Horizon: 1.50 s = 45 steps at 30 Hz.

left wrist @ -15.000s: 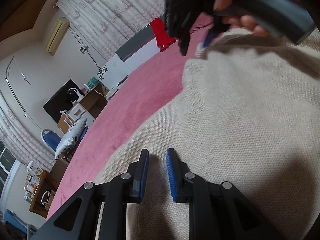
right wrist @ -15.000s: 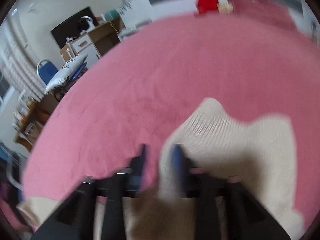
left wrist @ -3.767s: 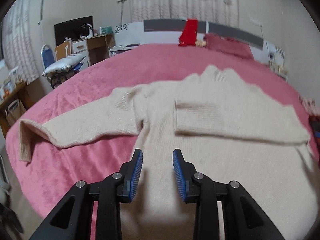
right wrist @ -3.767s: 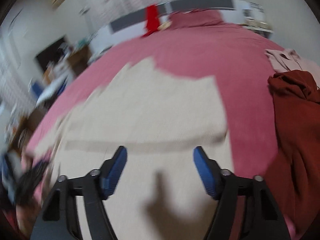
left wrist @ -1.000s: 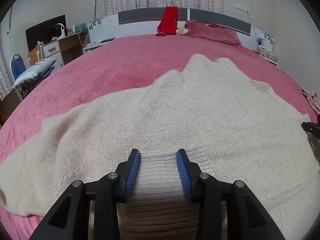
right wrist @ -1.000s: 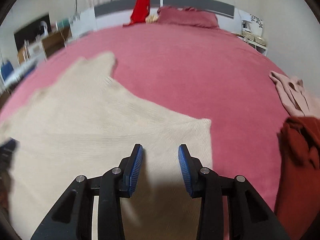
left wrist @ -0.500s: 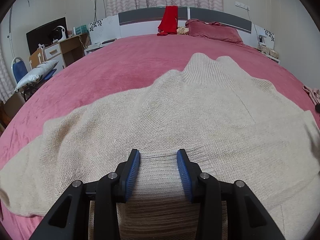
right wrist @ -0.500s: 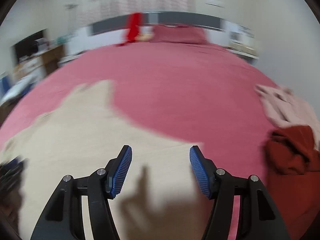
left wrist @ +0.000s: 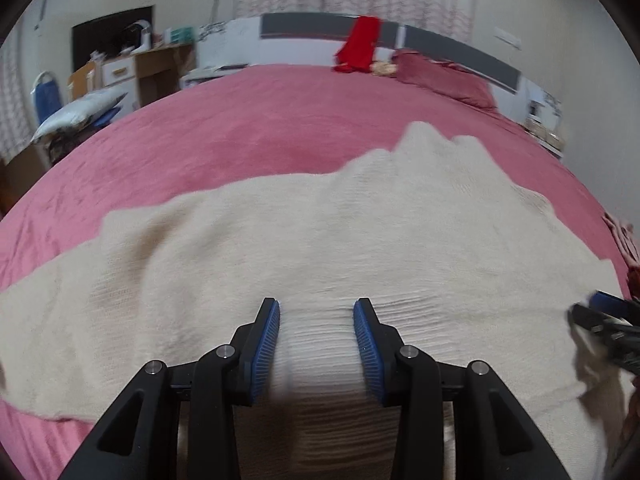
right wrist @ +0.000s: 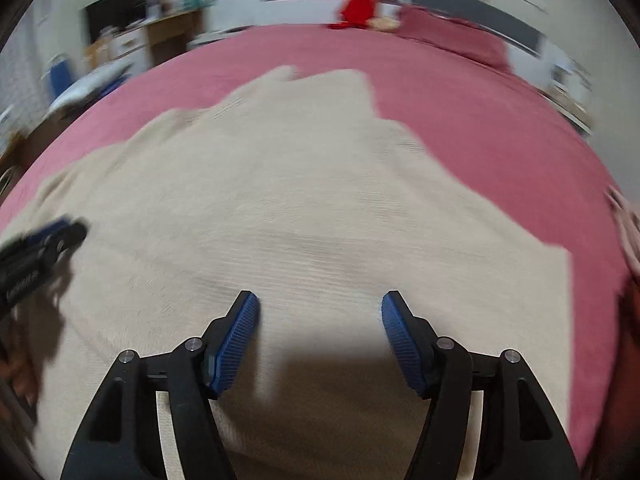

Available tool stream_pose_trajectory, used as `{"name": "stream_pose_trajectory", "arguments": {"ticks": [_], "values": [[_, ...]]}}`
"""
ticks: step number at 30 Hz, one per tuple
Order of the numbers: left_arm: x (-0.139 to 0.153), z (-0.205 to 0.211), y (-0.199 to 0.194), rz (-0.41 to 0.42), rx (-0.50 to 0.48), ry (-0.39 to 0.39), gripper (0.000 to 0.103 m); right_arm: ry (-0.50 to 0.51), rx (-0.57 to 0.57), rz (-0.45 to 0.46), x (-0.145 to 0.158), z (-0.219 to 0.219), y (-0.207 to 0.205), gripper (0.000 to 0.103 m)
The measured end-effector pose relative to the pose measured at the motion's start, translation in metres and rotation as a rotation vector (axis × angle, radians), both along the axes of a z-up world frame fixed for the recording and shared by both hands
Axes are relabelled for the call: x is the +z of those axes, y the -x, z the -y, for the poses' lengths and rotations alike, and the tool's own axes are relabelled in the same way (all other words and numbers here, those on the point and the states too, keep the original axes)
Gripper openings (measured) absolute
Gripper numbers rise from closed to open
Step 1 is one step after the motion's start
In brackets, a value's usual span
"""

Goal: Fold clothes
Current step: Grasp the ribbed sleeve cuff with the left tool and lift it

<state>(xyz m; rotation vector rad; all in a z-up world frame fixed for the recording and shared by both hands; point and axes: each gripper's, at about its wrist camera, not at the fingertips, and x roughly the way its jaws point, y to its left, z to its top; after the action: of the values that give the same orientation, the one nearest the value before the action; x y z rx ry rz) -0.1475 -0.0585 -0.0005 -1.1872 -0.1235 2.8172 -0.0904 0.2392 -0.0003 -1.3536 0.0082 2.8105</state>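
A cream knit sweater (left wrist: 320,232) lies spread on the pink bed (left wrist: 240,136), collar toward the headboard. My left gripper (left wrist: 316,322) hovers low over its near part, jaws apart. A ribbed cuff (left wrist: 318,344) of a folded-in sleeve lies between the blue pads, which do not press on it. My right gripper (right wrist: 320,320) is over the sweater's (right wrist: 304,184) body; its jaws are opening wide, with only flat knit under them. Each gripper shows at the edge of the other's view: the right gripper (left wrist: 604,316) at the right, the left gripper (right wrist: 40,248) at the left.
A pale pink garment (right wrist: 624,220) and a dark red-brown one (right wrist: 630,312) lie at the bed's right edge. A red cloth (left wrist: 360,42) hangs on the headboard beside a pink pillow (left wrist: 444,78). A desk (left wrist: 136,68) and a chair with a cushion (left wrist: 76,116) stand off the bed's left side.
The right gripper's jaws have spread much wider and it has swung left from the sweater's right edge to over its body. The left gripper has shifted slightly; the right gripper now shows in its view.
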Motion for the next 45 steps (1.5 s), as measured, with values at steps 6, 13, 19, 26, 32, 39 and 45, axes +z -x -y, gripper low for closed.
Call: {"name": "stream_pose_trajectory", "arguments": {"ticks": [6, 13, 19, 26, 32, 39, 45], "values": [[0.01, 0.048, -0.021, -0.005, 0.103, 0.016, 0.037, 0.105, 0.093, 0.049, -0.001, 0.037, 0.003, 0.076], [0.019, 0.179, -0.079, -0.017, 0.381, -0.069, 0.037, 0.012, 0.07, -0.005, -0.026, 0.054, 0.0, 0.085], [-0.001, 0.294, -0.146, 0.009, 0.685, -0.379, 0.036, -0.017, 0.068, -0.035, -0.03, 0.055, -0.002, 0.087], [-0.017, 0.337, -0.178, -0.134, 0.808, -0.861, 0.038, 0.006, 0.07, -0.055, -0.032, 0.047, -0.007, 0.087], [-0.029, 0.348, -0.183, -0.21, 0.852, -1.037, 0.038, 0.024, 0.073, -0.063, -0.032, 0.048, -0.002, 0.087], [-0.037, 0.35, -0.205, -0.253, 0.972, -1.06, 0.037, 0.042, 0.075, -0.07, -0.031, 0.045, -0.002, 0.088], [-0.046, 0.353, -0.194, -0.244, 0.908, -1.126, 0.038, 0.047, 0.076, -0.072, -0.031, 0.044, -0.001, 0.088]]}}
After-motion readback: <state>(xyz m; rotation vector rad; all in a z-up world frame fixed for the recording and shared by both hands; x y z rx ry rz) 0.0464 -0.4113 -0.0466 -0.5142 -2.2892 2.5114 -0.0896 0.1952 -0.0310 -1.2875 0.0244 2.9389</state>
